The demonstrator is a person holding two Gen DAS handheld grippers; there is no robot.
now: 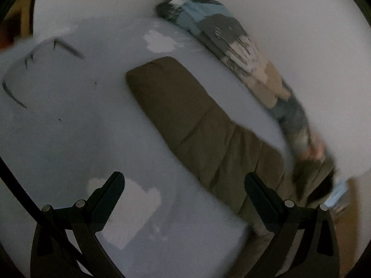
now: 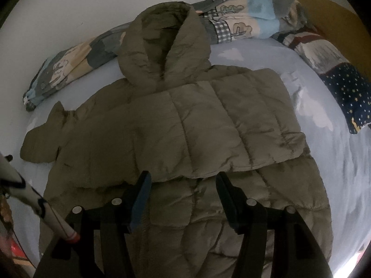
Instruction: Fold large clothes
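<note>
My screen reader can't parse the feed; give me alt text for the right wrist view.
An olive hooded puffer jacket lies on a pale blue bed sheet, one sleeve folded across its front. The right hand-held gripper hovers open above it; a patterned quilt lines the wall.

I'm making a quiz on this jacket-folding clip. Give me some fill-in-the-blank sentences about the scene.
1. The olive jacket has a ____ at its top, toward the wall.
2. The jacket lies on a pale blue ____ printed with white clouds.
3. The right gripper hovers over the jacket with jaws ____.
4. The rolled quilt lies between the jacket and the ____.

Missing words: hood; sheet; open; wall
</note>
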